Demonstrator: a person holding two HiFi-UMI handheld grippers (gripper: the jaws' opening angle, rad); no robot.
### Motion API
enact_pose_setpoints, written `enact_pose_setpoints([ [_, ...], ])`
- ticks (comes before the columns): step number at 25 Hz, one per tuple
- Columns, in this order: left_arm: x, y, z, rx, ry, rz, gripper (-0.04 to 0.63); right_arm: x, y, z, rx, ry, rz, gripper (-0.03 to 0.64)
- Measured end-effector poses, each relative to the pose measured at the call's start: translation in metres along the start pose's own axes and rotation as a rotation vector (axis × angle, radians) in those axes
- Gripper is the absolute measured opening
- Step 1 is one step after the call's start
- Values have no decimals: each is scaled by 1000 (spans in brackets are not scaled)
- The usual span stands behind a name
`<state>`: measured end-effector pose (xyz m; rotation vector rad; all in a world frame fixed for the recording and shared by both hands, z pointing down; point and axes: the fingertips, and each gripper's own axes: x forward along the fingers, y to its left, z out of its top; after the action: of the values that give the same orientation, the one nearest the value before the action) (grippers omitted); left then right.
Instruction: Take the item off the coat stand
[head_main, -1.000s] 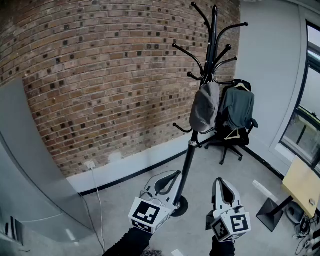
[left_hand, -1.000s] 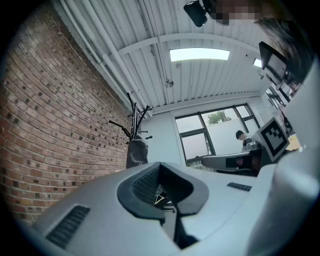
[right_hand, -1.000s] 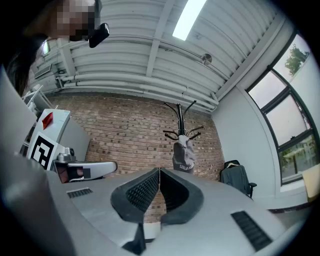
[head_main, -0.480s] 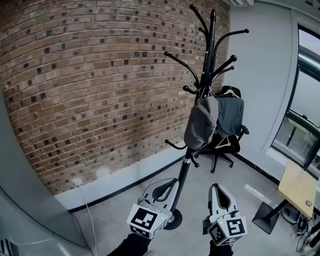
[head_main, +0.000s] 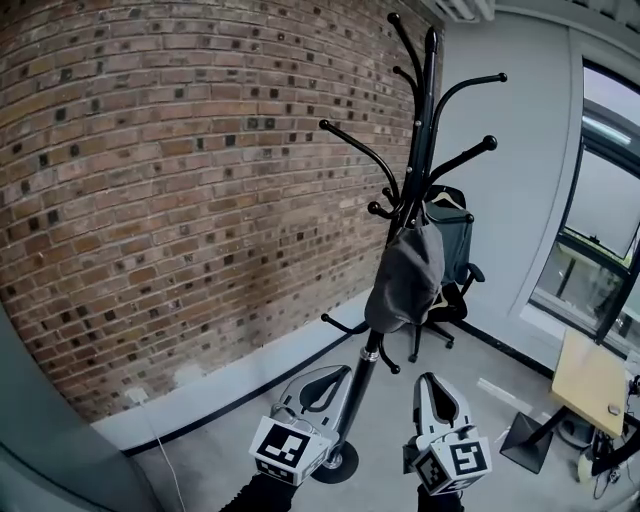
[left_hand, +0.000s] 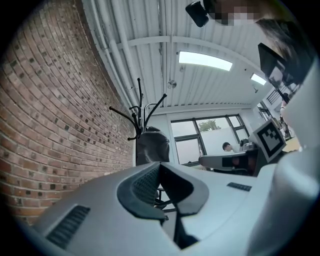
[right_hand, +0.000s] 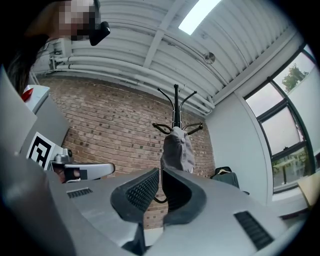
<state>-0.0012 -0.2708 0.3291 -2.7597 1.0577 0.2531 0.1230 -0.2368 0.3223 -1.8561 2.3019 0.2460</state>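
A black coat stand (head_main: 420, 150) rises in front of the brick wall. A grey cap (head_main: 405, 283) hangs from one of its middle hooks; the left gripper view has the cap (left_hand: 152, 146) ahead, and the right gripper view shows the cap (right_hand: 178, 149) just above the jaw tips. My left gripper (head_main: 324, 380) and right gripper (head_main: 434, 385) are held low, side by side, below the cap and well short of it. Both are shut with nothing between their jaws.
A black office chair (head_main: 447, 262) with a dark garment draped on it stands behind the stand by the white wall. A wooden table (head_main: 588, 385) is at the lower right under the windows (head_main: 600, 240). The stand's round base (head_main: 335, 464) rests on the grey floor.
The view has tilted up and drawn closer to the stand, so the cap sits lower and larger in frame. Both grippers kept their low position and stayed shut.
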Motion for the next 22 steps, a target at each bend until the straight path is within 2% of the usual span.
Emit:
enact_pose_setpoints([
  [4, 8, 14, -2, 6, 4, -16, 8, 18, -5, 3, -15, -12, -19, 14],
  [8, 11, 21, -6, -10, 8, -14, 8, 32, -5, 8, 35, -30, 21, 56],
  [10, 13, 22, -8, -22, 8, -9, 8, 37, -9, 10, 29, -38, 27, 74],
  [17, 19, 17, -19, -16, 32, 1, 8, 66, -27, 14, -7, -25, 50, 246],
  [22, 20, 19, -20, -16, 39, 23, 8, 97, -44, 15, -38, 11, 66, 249],
])
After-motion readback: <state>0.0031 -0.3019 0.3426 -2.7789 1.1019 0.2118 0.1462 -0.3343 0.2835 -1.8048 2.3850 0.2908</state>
